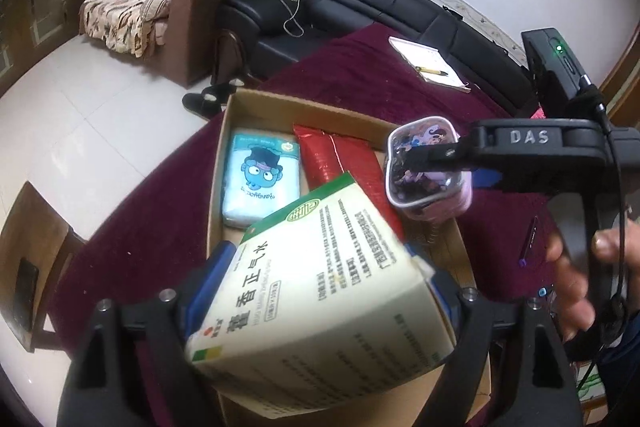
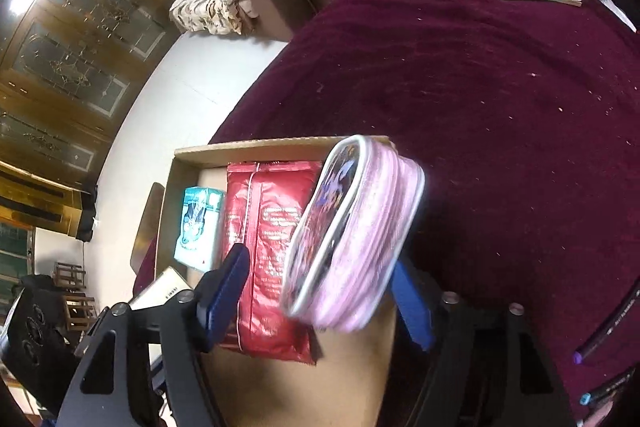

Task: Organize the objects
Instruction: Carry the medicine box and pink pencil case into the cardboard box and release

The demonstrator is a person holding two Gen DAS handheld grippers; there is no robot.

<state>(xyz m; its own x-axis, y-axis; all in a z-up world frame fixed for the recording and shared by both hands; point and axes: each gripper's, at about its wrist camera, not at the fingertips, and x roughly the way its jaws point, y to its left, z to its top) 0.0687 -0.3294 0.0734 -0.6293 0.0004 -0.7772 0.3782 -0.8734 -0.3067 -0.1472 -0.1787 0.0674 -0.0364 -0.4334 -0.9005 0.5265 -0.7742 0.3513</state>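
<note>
Cardboard box (image 1: 256, 95) on a maroon tablecloth (image 1: 360, 67), open at the top, with low walls. Inside, near the far left corner, a light blue tissue pack (image 1: 262, 179) with a cartoon face, lying flat on the bottom. Just beside it, toward the right, two red foil packets (image 1: 340, 163), also flat and side by side. Seen again in the right wrist view: the same box (image 2: 248, 147), the tissue pack (image 2: 198, 227) at the left wall, the red packets (image 2: 268, 247) in the middle, bare cardboard bottom in the near part.

Above the near half of the box, a white and green medicine box (image 1: 320, 287) with Chinese print, tilted. Clamped at both sides by the blue pads of the left gripper (image 1: 320, 267), so closed on it and held in the air, not resting on the box bottom.

At the right wall of the box, a pink zip pouch (image 1: 428, 171) with a printed clear face, raised over the rim. Sits between the fingers of the right gripper (image 2: 320, 291). In the right wrist view the pouch (image 2: 360, 227) touches the right finger, while a gap shows toward the left finger; hard to tell whether really gripped or loose, also because of blur.

Outside the box, on the far part of the cloth, an open notebook (image 1: 430, 65) with a yellow pen (image 1: 432, 71) on it. Near the right edge, a purple-tipped marker (image 2: 608, 327) and a blue-tipped marker (image 2: 600, 393) on the cloth.
</note>
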